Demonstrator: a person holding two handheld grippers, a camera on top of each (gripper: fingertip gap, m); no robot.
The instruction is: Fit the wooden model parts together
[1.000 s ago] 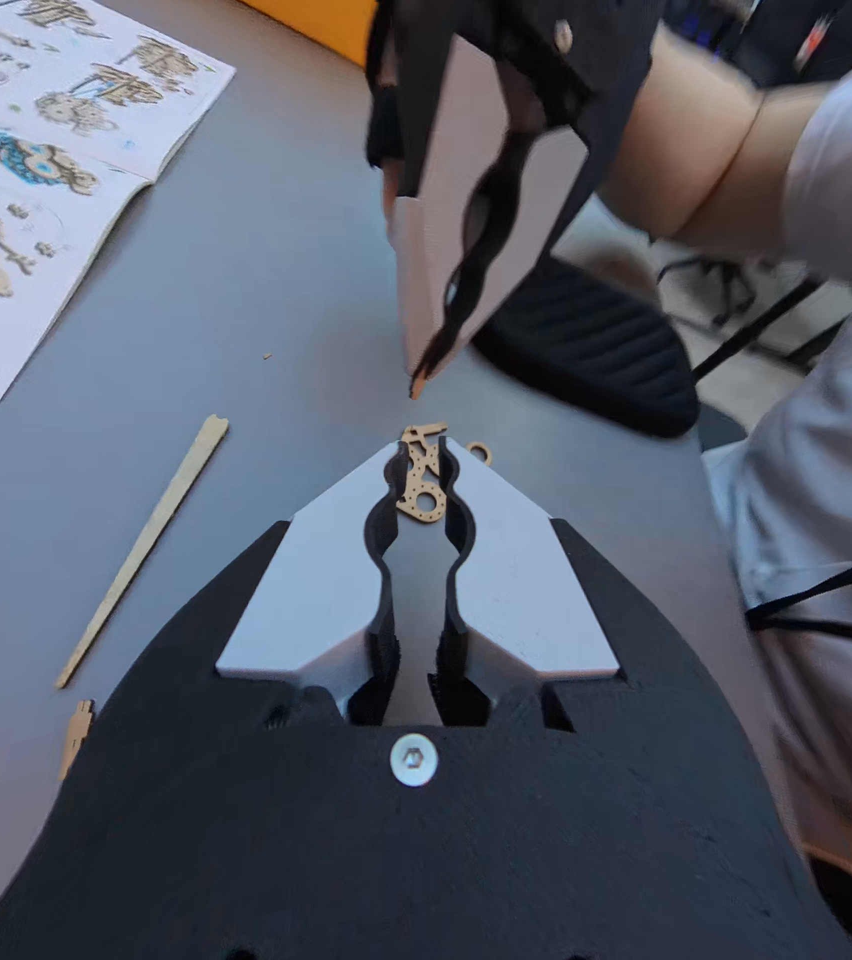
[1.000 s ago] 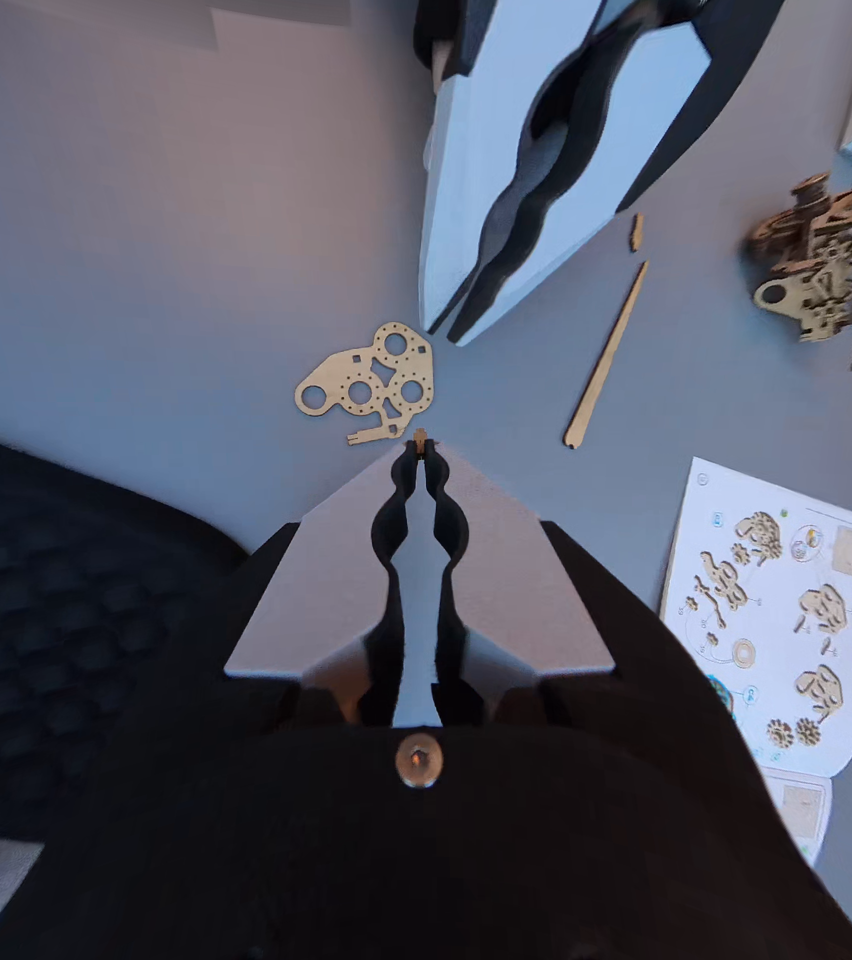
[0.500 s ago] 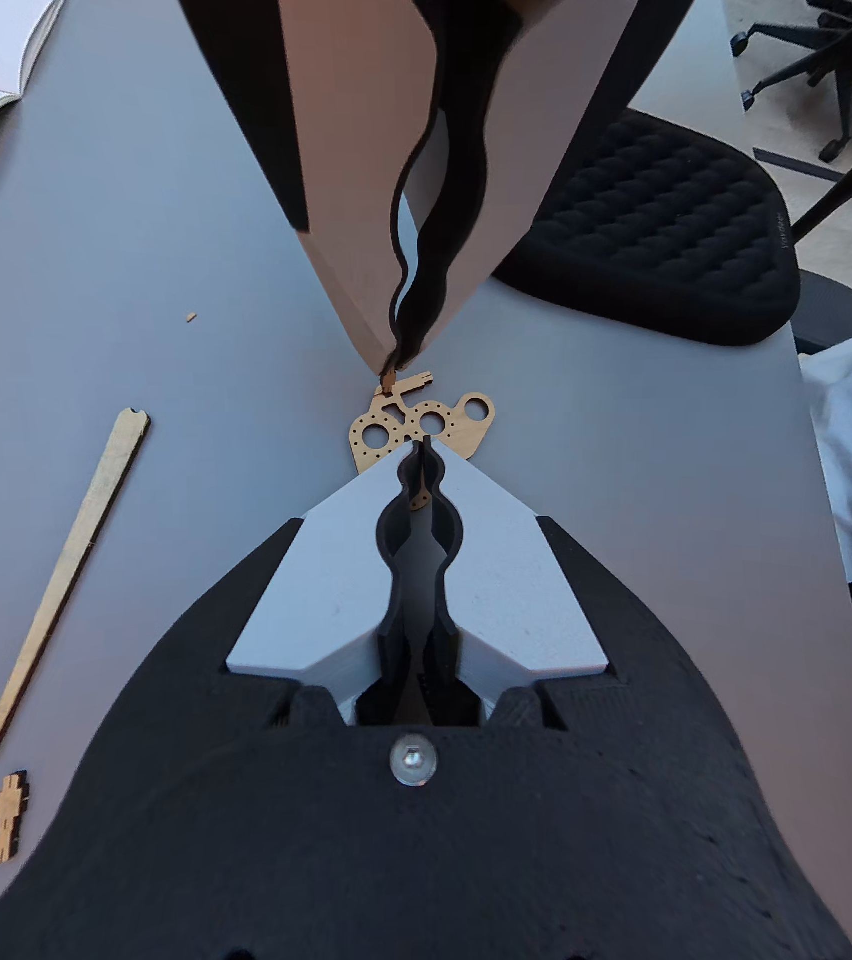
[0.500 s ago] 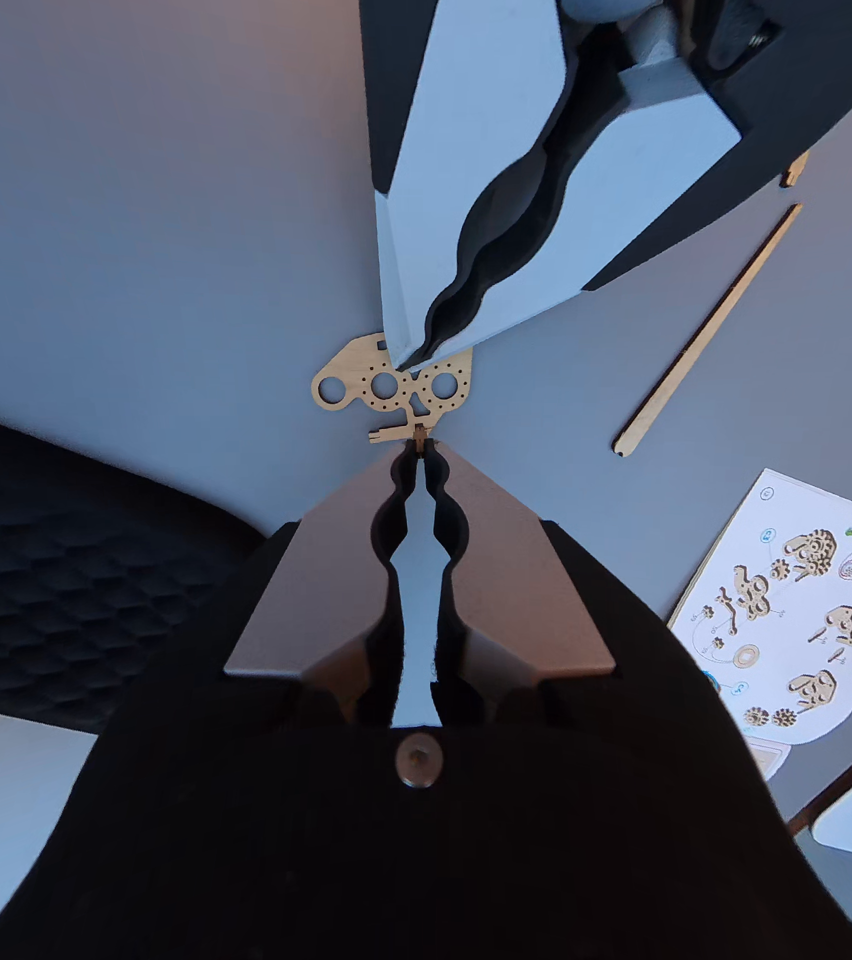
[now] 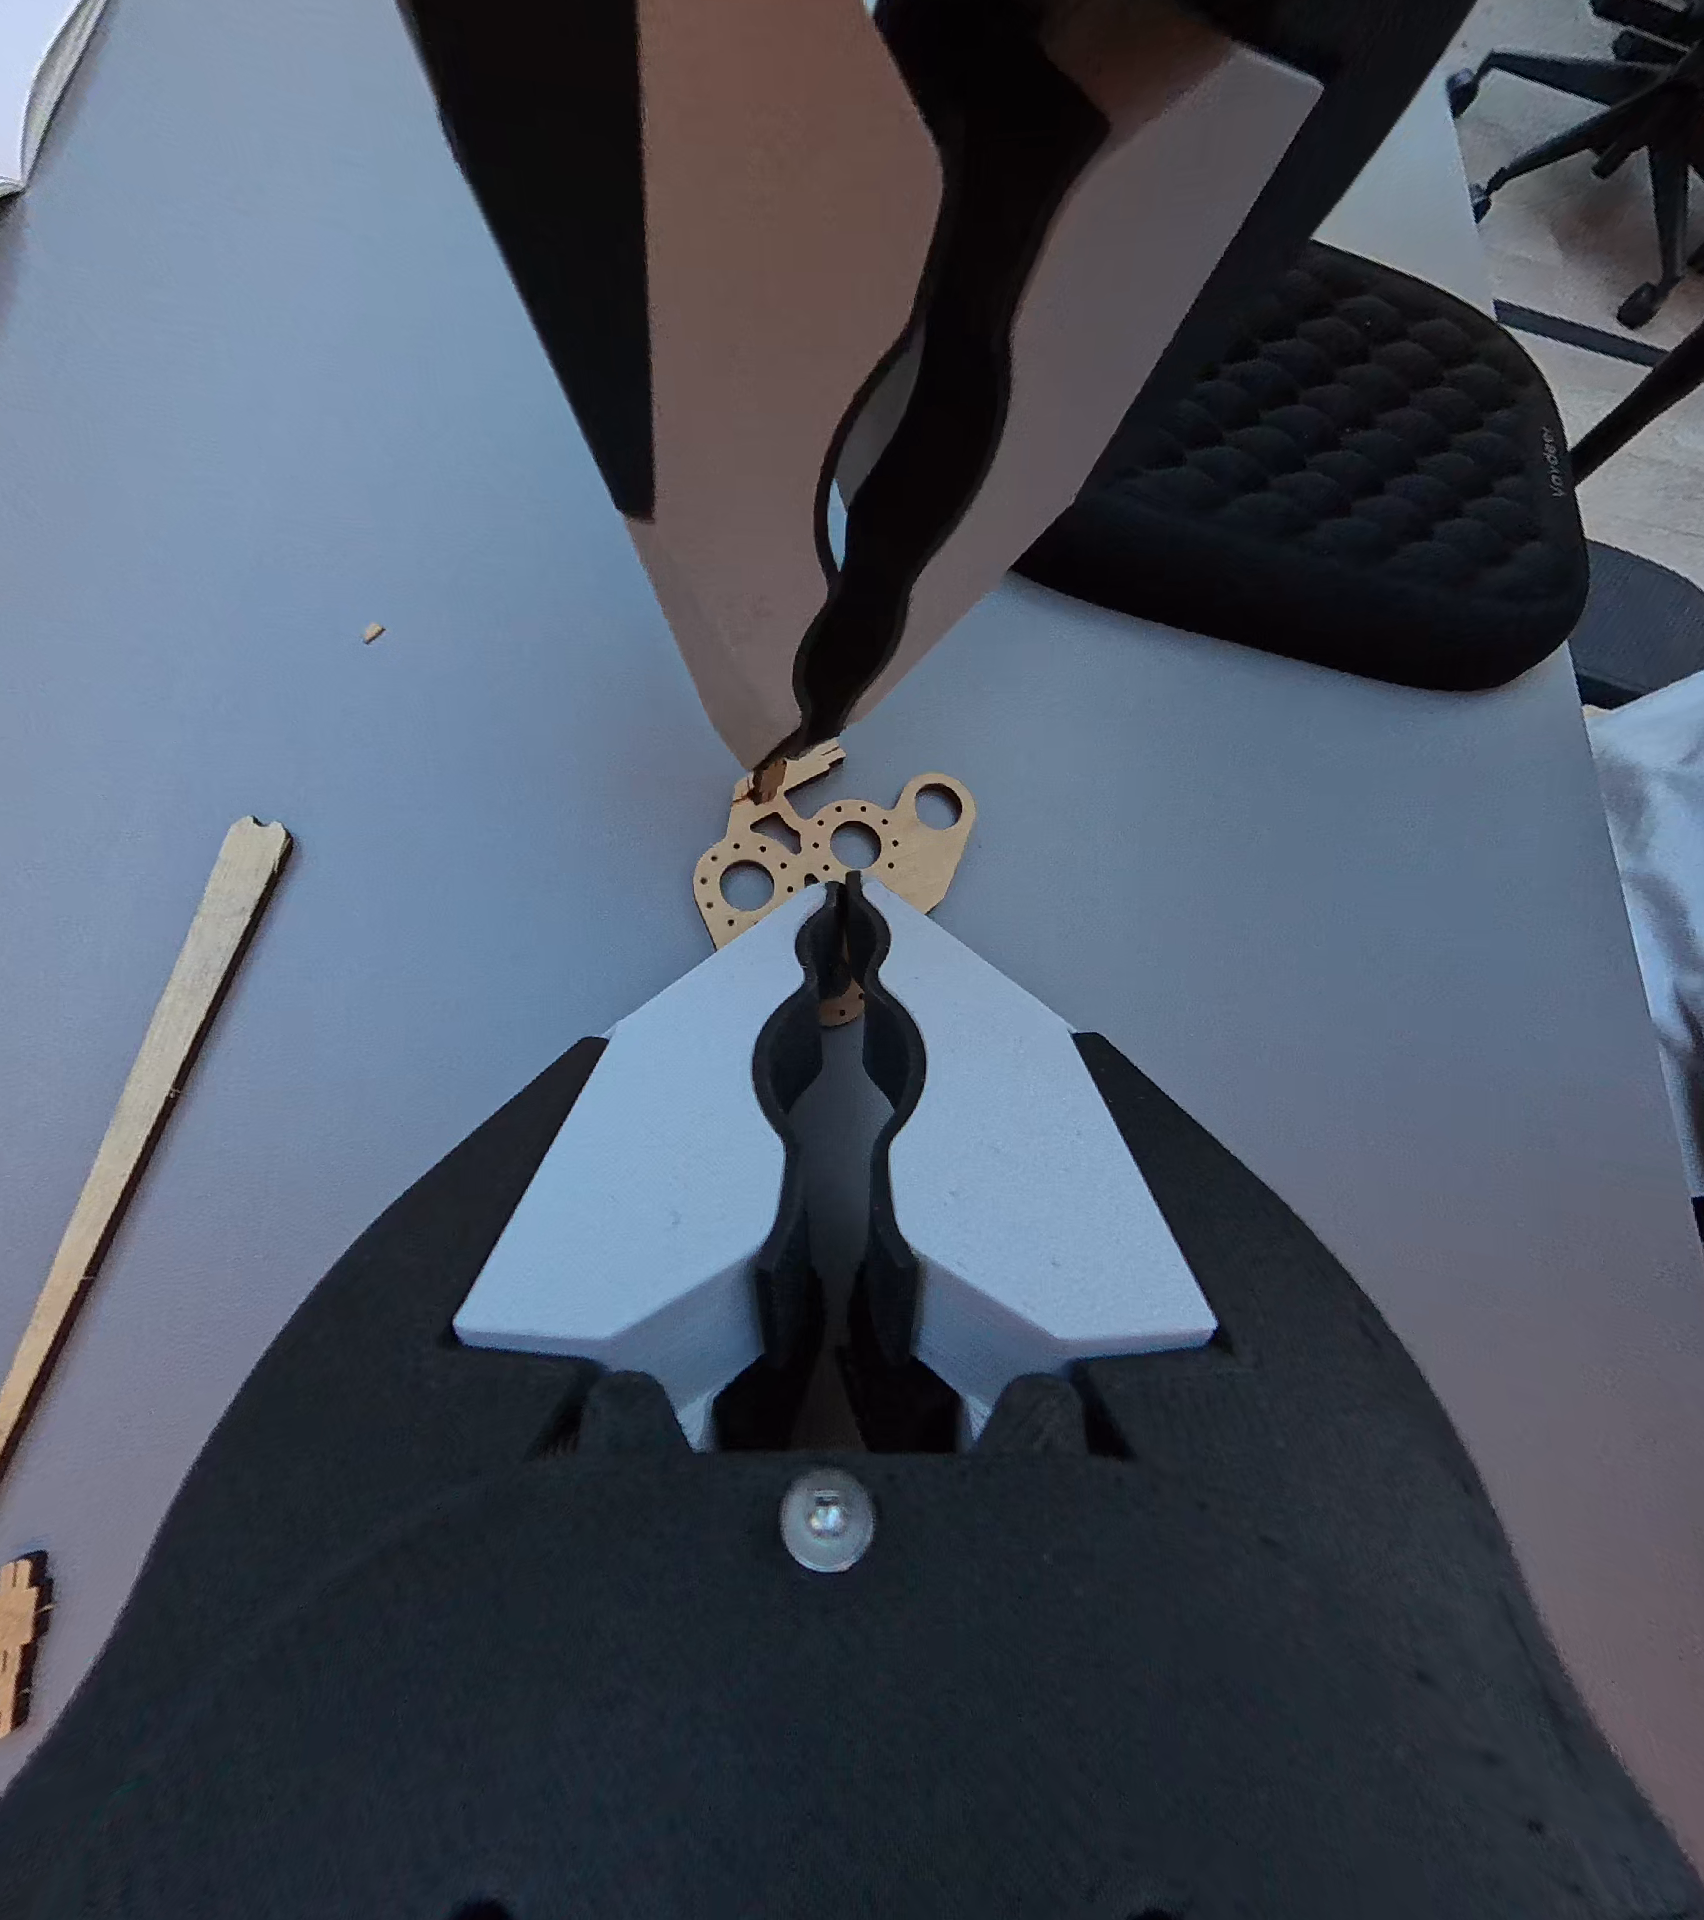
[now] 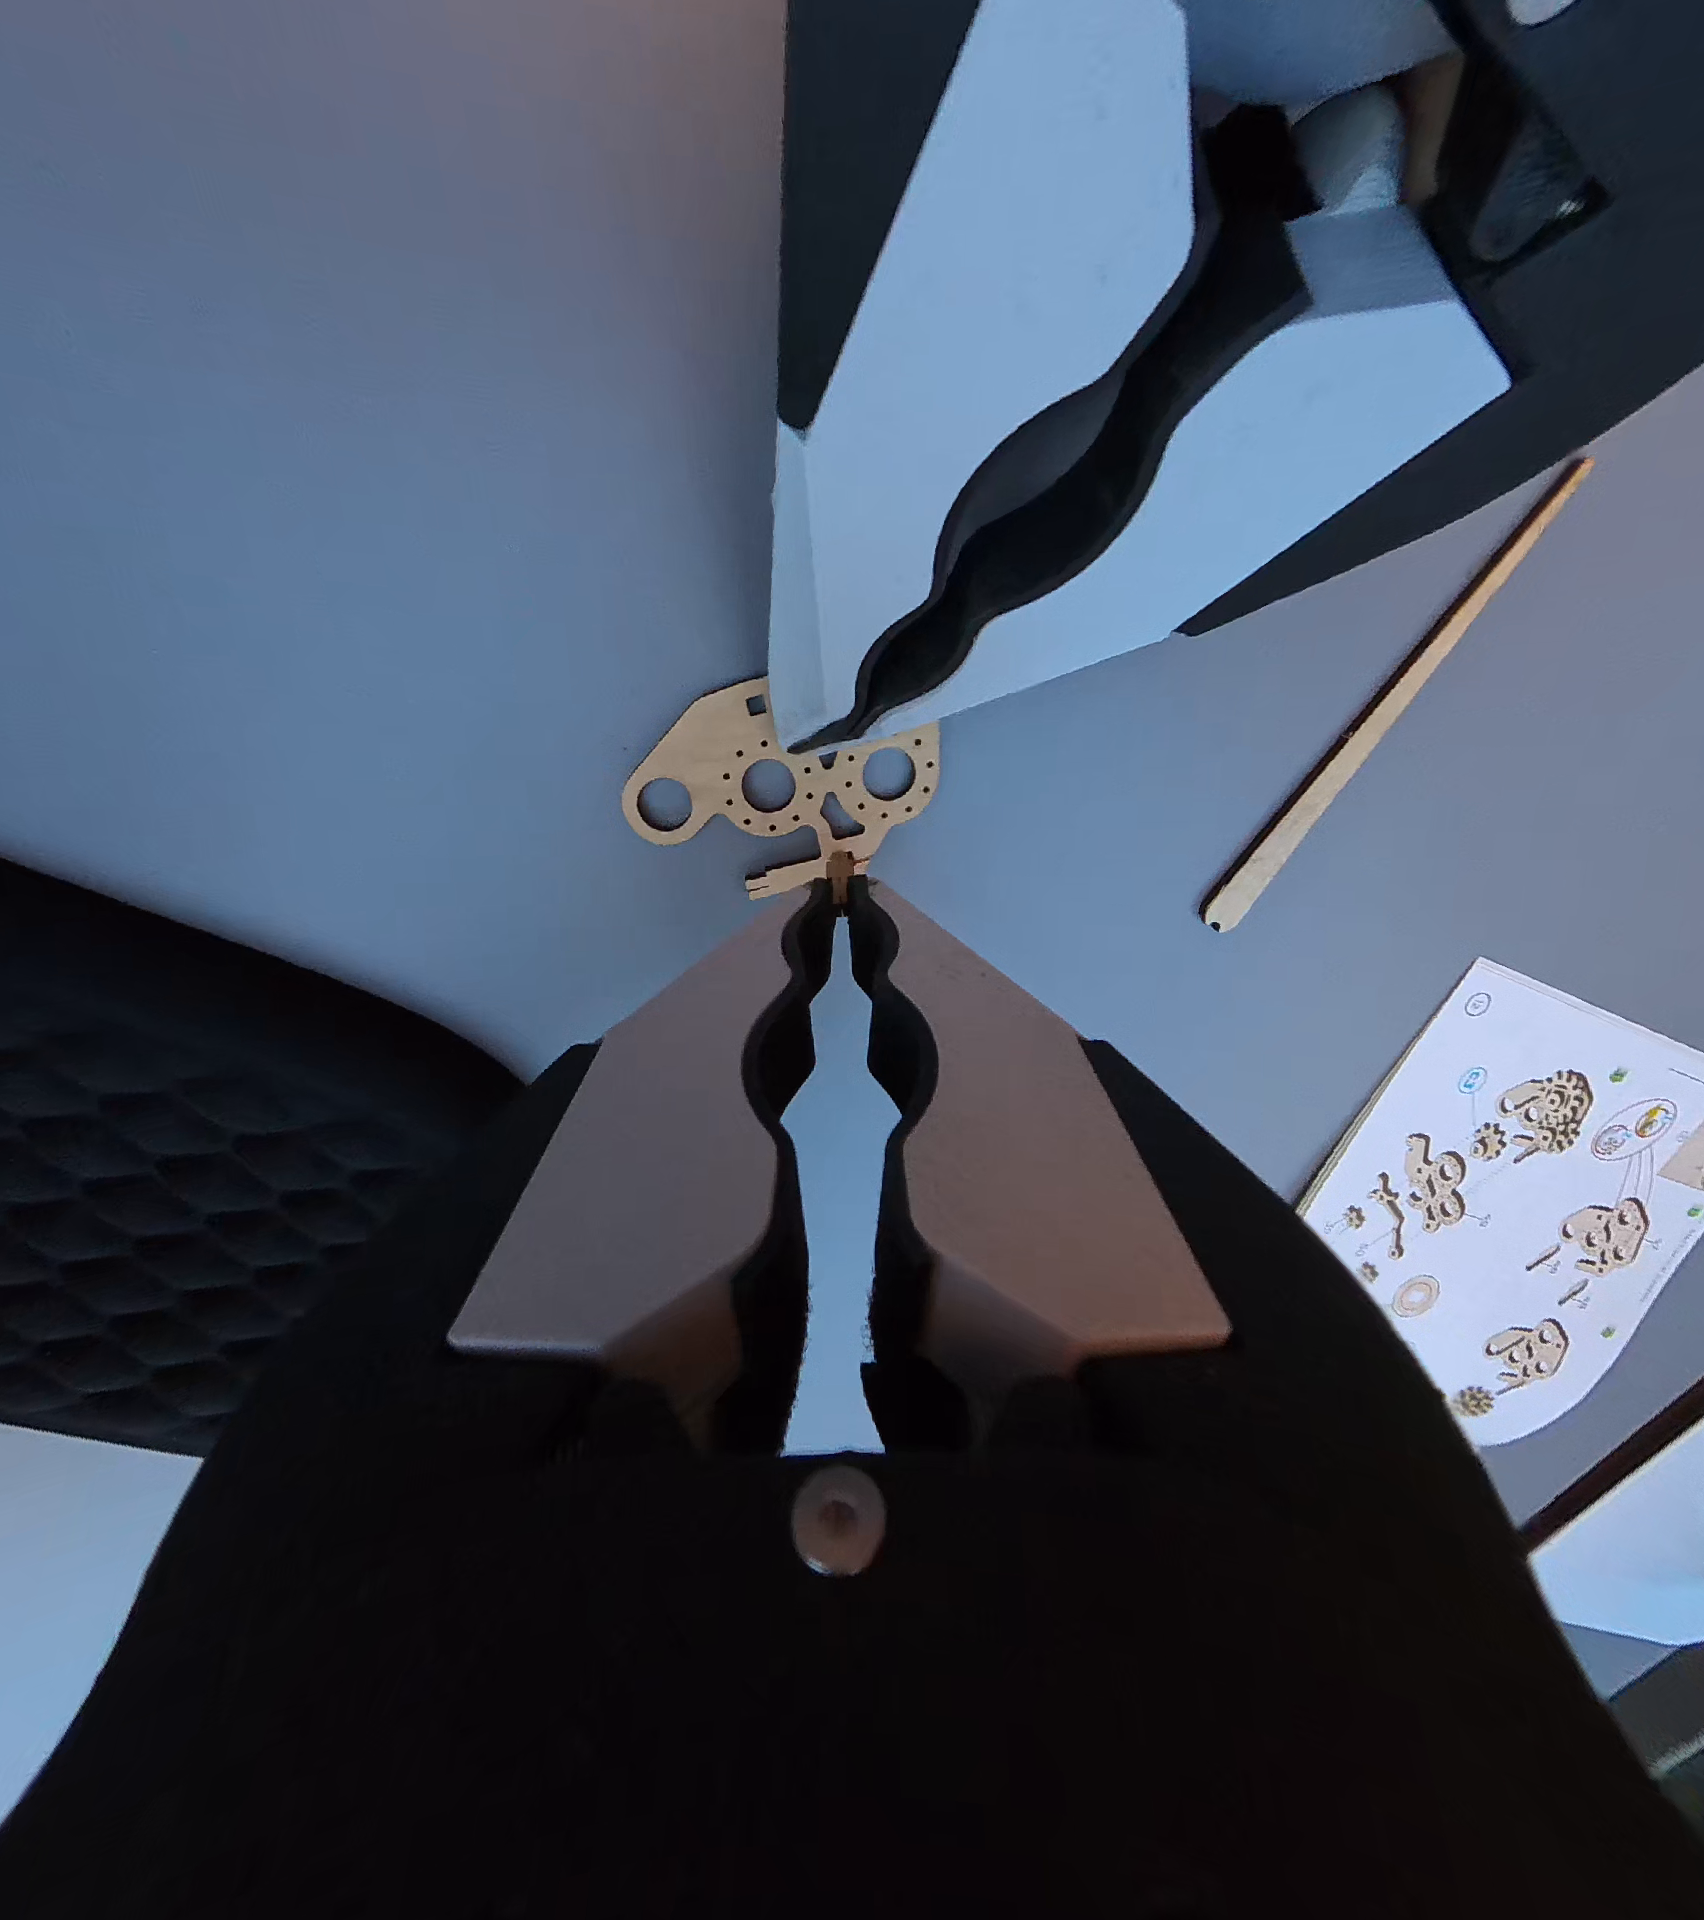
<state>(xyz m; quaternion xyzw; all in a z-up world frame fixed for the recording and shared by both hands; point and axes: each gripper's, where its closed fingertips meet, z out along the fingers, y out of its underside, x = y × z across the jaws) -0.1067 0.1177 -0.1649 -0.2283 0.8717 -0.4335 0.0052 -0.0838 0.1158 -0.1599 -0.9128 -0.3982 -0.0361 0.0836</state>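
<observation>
One grey table [image 5: 308, 436] bears a booklet [image 6: 1554, 1195], beside a black chair [image 5: 1347, 447].

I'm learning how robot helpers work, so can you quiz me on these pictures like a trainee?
1. True or false: the right gripper pinches a small wooden peg.
2. What do the left gripper tips touch? A) perforated wooden plate B) long wooden stick C) instruction booklet
3. Fill in: the plate lies flat on the grey ___.

Key: 1 true; 2 A; 3 table.
</observation>
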